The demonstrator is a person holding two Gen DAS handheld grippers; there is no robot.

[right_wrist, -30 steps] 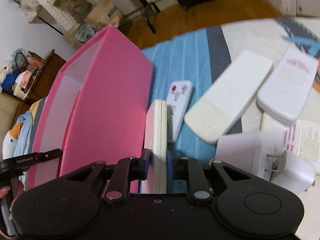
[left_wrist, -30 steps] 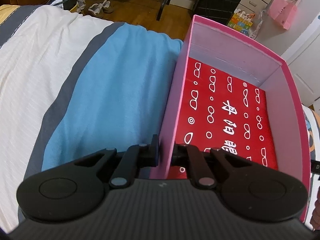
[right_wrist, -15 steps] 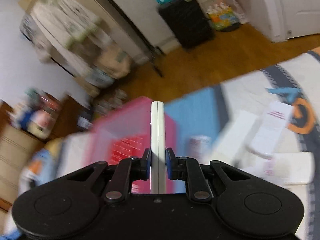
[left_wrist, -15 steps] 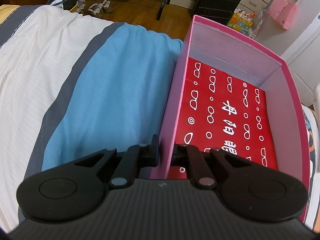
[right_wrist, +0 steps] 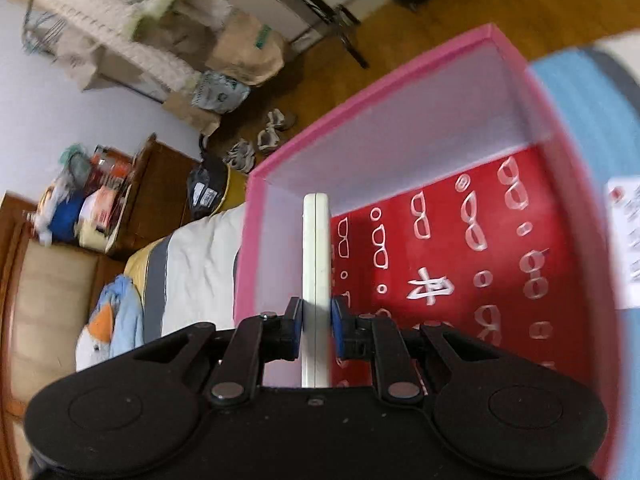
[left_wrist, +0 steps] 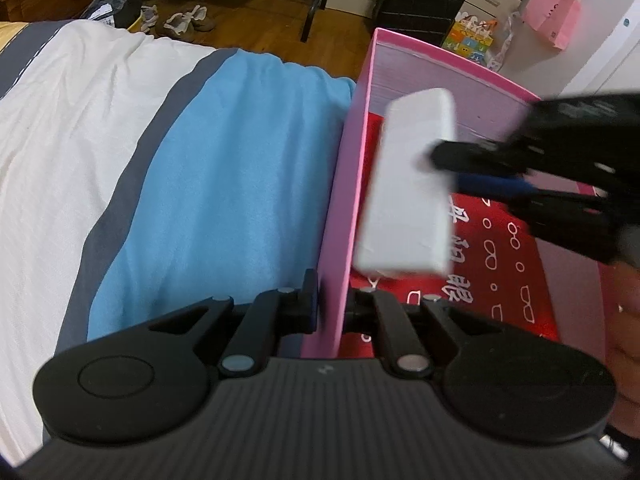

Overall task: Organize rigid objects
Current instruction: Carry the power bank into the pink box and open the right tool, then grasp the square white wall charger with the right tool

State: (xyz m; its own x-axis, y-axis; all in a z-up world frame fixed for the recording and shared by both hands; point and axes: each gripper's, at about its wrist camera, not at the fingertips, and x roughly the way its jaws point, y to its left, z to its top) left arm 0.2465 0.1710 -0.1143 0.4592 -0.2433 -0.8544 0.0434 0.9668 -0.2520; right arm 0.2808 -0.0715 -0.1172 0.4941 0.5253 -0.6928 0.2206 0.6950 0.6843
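While left claw (left_wrist: pixel 332 300) pinches pink box (left_wrist: pixel 344 208) wall, right claw (right_wrist: pixel 316 326) grips white slab (right_wrist: pixel 316 272) above it.

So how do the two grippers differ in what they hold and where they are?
The left gripper is shut on the side wall of the pink box, at its rim; the right gripper is shut on a flat white remote. The left sits low at the box's edge; the right hangs over the red floor. Both are black.
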